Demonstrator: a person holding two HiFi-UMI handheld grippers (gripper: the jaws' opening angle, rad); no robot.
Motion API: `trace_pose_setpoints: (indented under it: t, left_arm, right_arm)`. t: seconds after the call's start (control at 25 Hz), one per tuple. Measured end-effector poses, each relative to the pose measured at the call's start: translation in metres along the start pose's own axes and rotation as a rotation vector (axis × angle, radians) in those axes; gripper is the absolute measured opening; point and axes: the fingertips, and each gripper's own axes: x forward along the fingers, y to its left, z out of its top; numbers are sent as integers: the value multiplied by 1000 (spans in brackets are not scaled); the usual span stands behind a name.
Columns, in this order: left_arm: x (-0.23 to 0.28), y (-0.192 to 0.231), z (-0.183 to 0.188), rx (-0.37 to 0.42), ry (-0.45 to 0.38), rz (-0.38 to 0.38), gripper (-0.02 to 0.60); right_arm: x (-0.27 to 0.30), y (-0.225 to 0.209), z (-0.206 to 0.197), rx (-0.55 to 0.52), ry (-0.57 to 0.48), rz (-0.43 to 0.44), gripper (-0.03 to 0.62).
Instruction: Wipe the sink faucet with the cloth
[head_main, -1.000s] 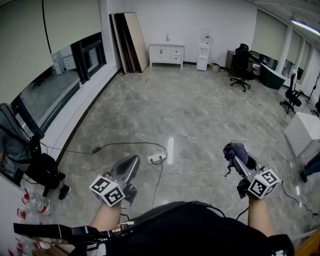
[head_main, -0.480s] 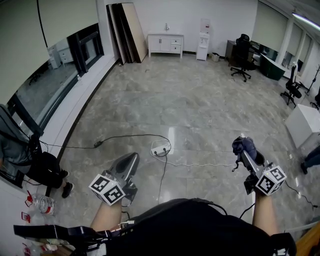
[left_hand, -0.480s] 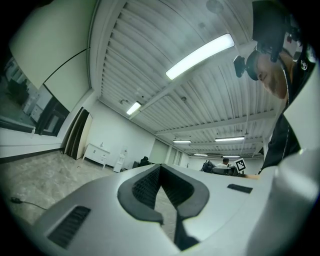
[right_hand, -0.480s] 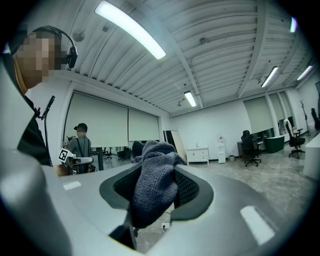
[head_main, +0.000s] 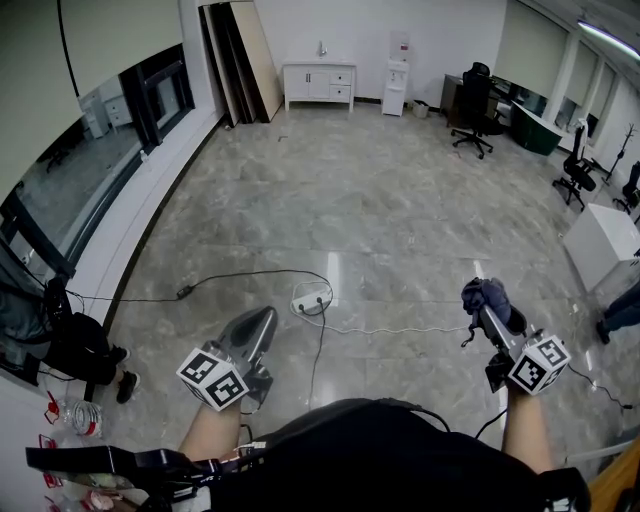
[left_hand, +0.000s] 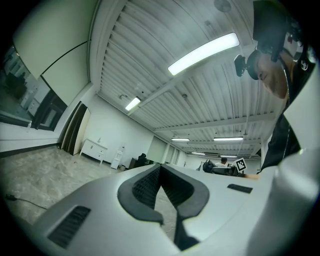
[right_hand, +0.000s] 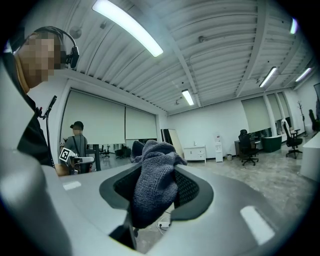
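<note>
The marble floor (head_main: 380, 210) runs to a white cabinet (head_main: 318, 84) at its far edge, well apart from both grippers. Its drawers are closed, contents unseen, and the small fixture (head_main: 322, 48) on its top is too small to identify. The left gripper (head_main: 262, 322) hangs over the floor's near edge, jaws together on nothing, while the right gripper (head_main: 482, 306) is clamped on the grey cloth (right_hand: 155, 180). Judged light, soft, limp and unbreakable, the cloth suits this mid-fold grip, which leaves a loose wad above the pads for wiping.

A coarse, matt blue-grey knitted cloth (right_hand: 152, 185) sits between the ribbed black pads (right_hand: 187, 188) of the smooth grey plastic right gripper (right_hand: 155, 166), above a glossy, polished grey stone-look floor (head_main: 360, 210).
</note>
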Motion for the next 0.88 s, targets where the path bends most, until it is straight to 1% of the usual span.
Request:
trace_pose_setpoints:
  t: [0.16,0.28,0.4,0.48,0.6,0.72,0.88]
  left_arm:
    - [42,-3,-8,28,14,15,0]
    - [88,-10,-10,32,8,46,0]
    - [140,-25,-14,45,8,58,0]
    - [172,-35,-15,67,-8,62,0]
    - [218,-45,-18,60,-37,68,0]
    - [256,-51,-26,62,-29,74,0]
    - [297,-54,-35,60,-8,70,0]
  right_arm:
    - [9,-47,-2,7,-12,19,153]
    - [19,-97,7,5,-21,35,153]
    - [31,-152,16,9,-23,55,153]
    - [37,-187,24,-5,-28,73,153]
    - [43,-236,37,-19,-41,91,153]
    - [50,-272,44,-15,-54,105,153]
    - [61,-310,38,6,-50,106,153]
